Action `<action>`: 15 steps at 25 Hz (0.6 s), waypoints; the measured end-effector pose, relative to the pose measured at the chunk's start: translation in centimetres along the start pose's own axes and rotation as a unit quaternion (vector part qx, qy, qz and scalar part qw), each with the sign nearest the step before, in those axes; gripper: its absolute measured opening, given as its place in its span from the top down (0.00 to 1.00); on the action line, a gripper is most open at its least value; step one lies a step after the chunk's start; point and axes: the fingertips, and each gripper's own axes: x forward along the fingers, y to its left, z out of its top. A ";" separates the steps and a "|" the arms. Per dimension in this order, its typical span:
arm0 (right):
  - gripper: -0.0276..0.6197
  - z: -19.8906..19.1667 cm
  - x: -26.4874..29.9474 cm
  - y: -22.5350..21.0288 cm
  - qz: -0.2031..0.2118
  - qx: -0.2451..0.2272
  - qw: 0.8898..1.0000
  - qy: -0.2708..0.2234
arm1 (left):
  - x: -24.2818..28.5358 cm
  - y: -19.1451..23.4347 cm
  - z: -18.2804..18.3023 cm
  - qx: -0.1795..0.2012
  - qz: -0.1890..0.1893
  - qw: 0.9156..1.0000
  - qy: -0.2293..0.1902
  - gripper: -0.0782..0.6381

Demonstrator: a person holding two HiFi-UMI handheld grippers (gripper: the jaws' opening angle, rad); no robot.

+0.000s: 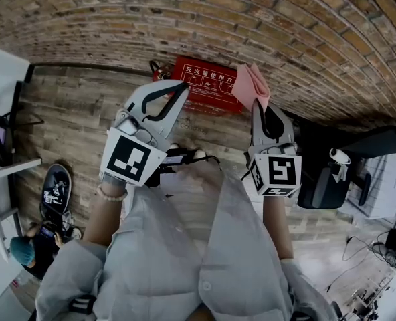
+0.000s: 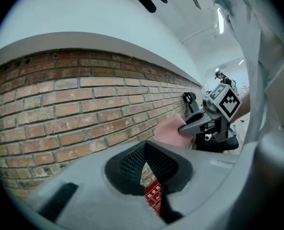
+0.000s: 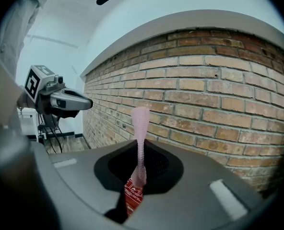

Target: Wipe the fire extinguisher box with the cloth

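Left gripper [image 1: 179, 89]: jaws closed tip to tip, nothing held between them. It is raised above the fire extinguisher box [image 1: 205, 82], clear of it.

Right gripper [image 1: 257, 105]: jaws clamped on the pink cloth [image 1: 251, 85], which stands up from the jaws as a narrow folded strip. The cloth is held over the right end of the box; contact with the box cannot be confirmed.

The box is red, with white print on its face. It sits on the wooden floor [image 1: 71, 112], against the foot of the brick wall [image 1: 184, 19], ahead of both grippers
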 end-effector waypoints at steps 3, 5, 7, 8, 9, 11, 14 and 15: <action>0.92 0.0 0.1 0.3 0.002 -0.001 1.000 0.001 | 0.1 0.1 0.0 0.000 0.000 1.000 -0.001 0.90; 0.92 0.0 0.2 0.5 0.004 -0.002 1.000 0.002 | 0.1 0.2 0.0 0.000 0.000 1.000 -0.002 0.90; 0.92 0.0 0.4 0.7 0.005 -0.002 1.000 0.003 | 0.2 0.4 0.0 0.001 -0.001 1.000 -0.002 0.90; 0.92 0.1 0.5 0.8 0.005 -0.002 1.000 0.003 | 0.3 0.4 -0.1 0.001 -0.002 1.000 -0.002 0.90; 0.92 0.1 0.5 0.8 0.005 -0.002 1.000 0.003 | 0.3 0.5 -0.1 0.000 -0.002 1.000 -0.001 0.90; 0.92 0.1 0.6 0.9 0.005 -0.002 1.000 0.004 | 0.4 0.5 -0.2 -0.002 -0.004 1.000 0.001 0.90; 0.92 0.1 0.6 0.8 0.004 -0.002 1.000 0.006 | 0.5 0.3 -0.2 -0.002 -0.007 1.000 0.000 0.90; 0.92 0.1 0.6 0.8 0.004 -0.002 1.000 0.006 | 0.6 0.3 -0.2 -0.003 -0.008 1.000 0.000 0.90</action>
